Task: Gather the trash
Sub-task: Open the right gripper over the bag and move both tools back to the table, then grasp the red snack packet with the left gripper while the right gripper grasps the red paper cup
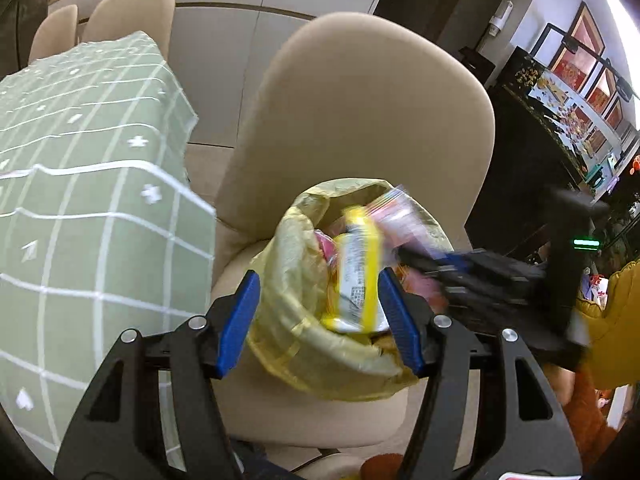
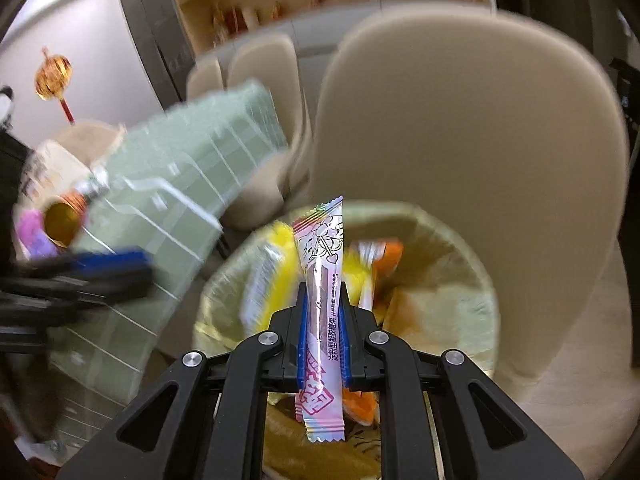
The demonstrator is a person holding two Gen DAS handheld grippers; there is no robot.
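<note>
A dining room with pale cabinets and cluttered shelves behind; a table under a green checked cloth [image 1: 92, 184] stands at the left, its woven fabric draping soft over the edge. Just beside it is a beige chair [image 1: 372, 120], its padded back broad and rounded, the covering smooth and matte. On the seat sits a bin [image 1: 320, 360] lined with a thin, crinkly yellow bag whose rim is folded loosely over the edge.

Inside the bin lie glossy wrappers. A yellow packet [image 1: 356, 276] stands nearly upright at the mouth, flat and printed, between the blue pads of the left gripper [image 1: 320, 312]. Those jaws stand well apart and do not appear to press the packet; it looks released. The right gripper [image 2: 323, 308] is clamped narrow on a long pink sachet [image 2: 322, 304], slim, shiny, crimped at both ends, held upright over the bin's opening.

Risks, as I judge them: the sachet is light and slick, so if let go off-centre it could glance off the upright packet and slide over the slack liner onto the seat. The two grippers are close over one small opening and could knock together. The bin rests on a cushioned seat, so a push on its rim could tip it.
</note>
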